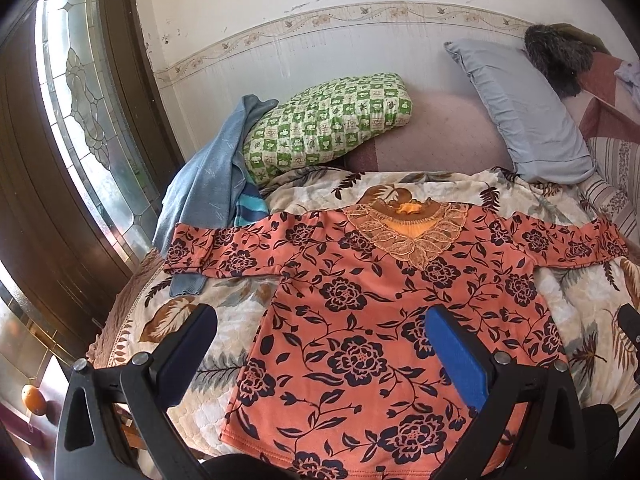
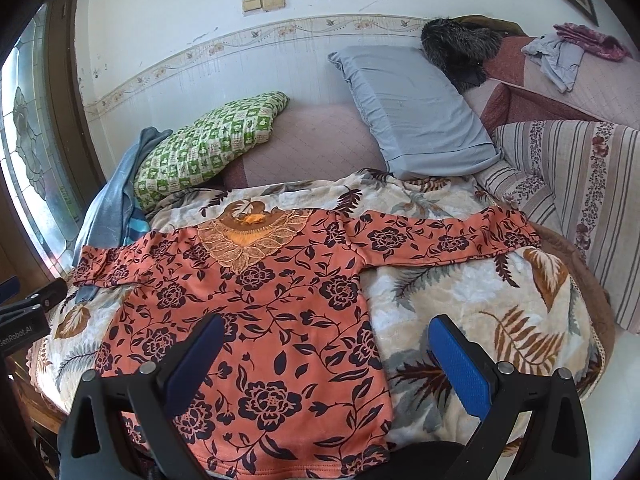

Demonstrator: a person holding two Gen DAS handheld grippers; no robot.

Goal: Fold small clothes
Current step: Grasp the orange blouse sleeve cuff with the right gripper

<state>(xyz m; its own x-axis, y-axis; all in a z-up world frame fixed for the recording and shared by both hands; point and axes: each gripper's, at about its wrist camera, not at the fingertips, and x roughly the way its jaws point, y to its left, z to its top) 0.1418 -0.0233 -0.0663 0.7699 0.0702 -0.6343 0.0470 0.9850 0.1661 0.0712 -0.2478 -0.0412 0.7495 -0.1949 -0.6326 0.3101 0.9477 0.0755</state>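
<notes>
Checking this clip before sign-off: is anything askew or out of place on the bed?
The orange floral long-sleeved top lies flat, except its left cuff is folded back over a blue-grey garment lying underneath.

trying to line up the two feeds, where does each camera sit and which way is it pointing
Left wrist: sits on the left claw, open, looking forward over the orange floral long-sleeved top toward the wall; the right claw's tip shows at the right edge.
Right wrist: sits on the right claw, open, above the top's right side and the leaf-print blanket; the left claw shows at the left edge.
Shared: top, green checked pillow, grey-blue pillow.
</notes>
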